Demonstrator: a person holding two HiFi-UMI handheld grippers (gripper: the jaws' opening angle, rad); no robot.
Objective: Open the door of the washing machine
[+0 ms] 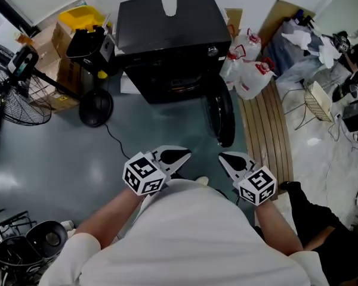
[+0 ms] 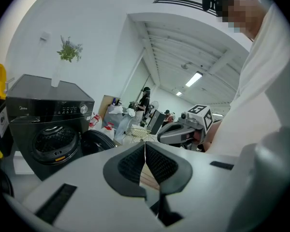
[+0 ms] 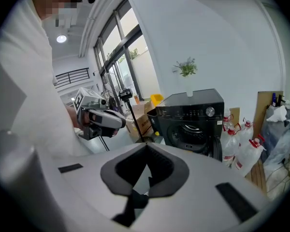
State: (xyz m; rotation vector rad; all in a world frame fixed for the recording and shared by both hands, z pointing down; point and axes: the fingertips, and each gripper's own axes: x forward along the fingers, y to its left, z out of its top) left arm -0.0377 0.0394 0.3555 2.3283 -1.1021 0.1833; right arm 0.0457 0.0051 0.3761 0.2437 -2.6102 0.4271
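Both tools sit close against your chest. The left gripper (image 1: 178, 158) and the right gripper (image 1: 230, 159) each have their jaws pressed together at the tips with nothing between them, so if you go for the door again you would have to spread them first or you would only nudge it. Just ahead, a black cable (image 1: 113, 139) trails across the floor near the round stand base (image 1: 95, 107), and a step forward on your left could snag it. Beyond that, the door (image 1: 219, 115) of the washing machine (image 1: 167, 34) stands swung out to your right with the drum mouth exposed, so the task looks done. The risk lies on that side: a knee or the right gripper brushing the door could push it back shut, or drive it wider into the plastic jugs (image 1: 250, 76) beside the machine.
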